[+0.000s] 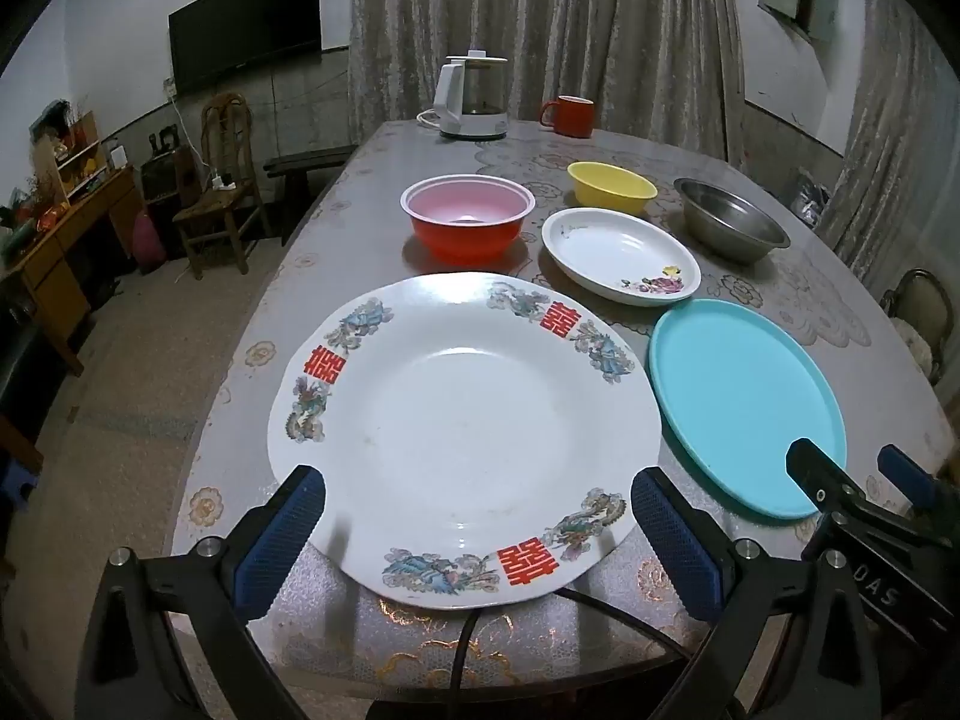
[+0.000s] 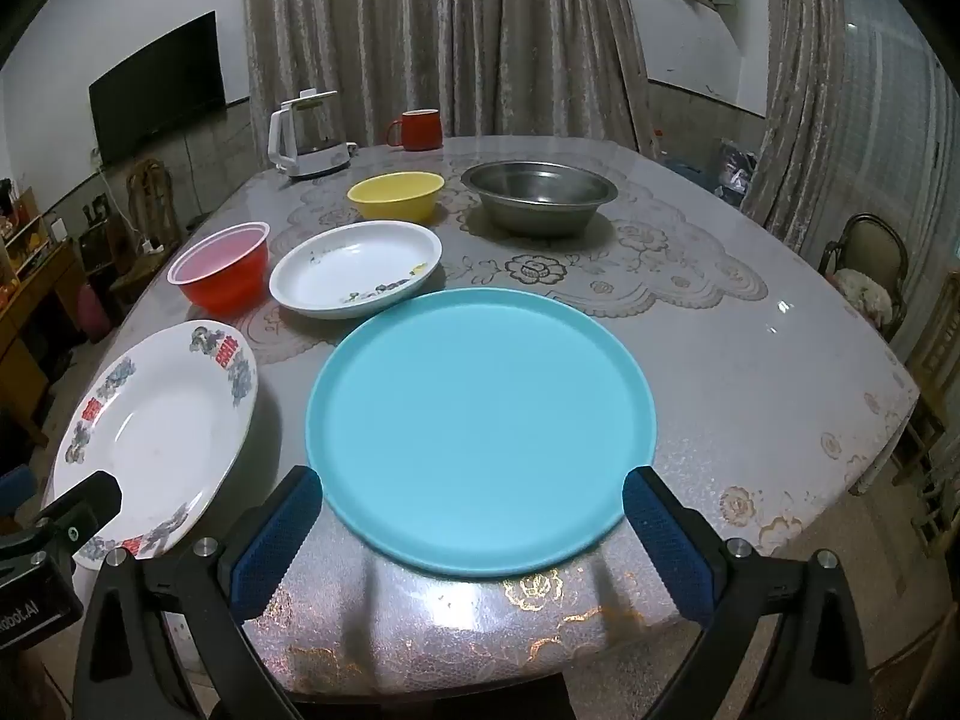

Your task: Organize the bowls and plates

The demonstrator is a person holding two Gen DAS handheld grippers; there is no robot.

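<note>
While tilted down over the near edge of the table (image 1: 336,222), left gripper (image 1: 477,531) wide open, blue pads (image 1: 282,540) either side of the near rim of the big white plate (image 1: 456,420) with red and blue rim decoration, gripping nothing. Just right of that plate, a flat turquoise plate (image 1: 744,402), close beside but apart. Behind the two, an oval white dish (image 1: 618,255) with a flower print. Left of the dish, a red bowl (image 1: 468,222) with a pale inside; farther back, a yellow bowl (image 1: 612,183); right of that, a steel bowl (image 1: 729,219). At the far end, a white kettle (image 1: 468,96) and a red mug (image 1: 570,115). At lower right, over the near edge of the turquoise plate, fingers of the right gripper (image 1: 858,468), spread apart.

Seen from the right wrist, right gripper (image 2: 471,522) likewise wide open and empty, pads (image 2: 660,531) flanking the near rim of the turquoise plate (image 2: 480,432). Decorated white plate (image 2: 156,426) to the left, partly over the table (image 2: 750,372) edge. Oval dish (image 2: 354,267) beyond, red bowl (image 2: 222,267) to its left, yellow bowl (image 2: 396,195) and steel bowl (image 2: 540,195) farther back, well apart from each other. Kettle (image 2: 306,138) and mug (image 2: 417,129) at the far edge. At lower left, part of the left gripper (image 2: 78,510), one black finger over the decorated plate's near rim.
</note>
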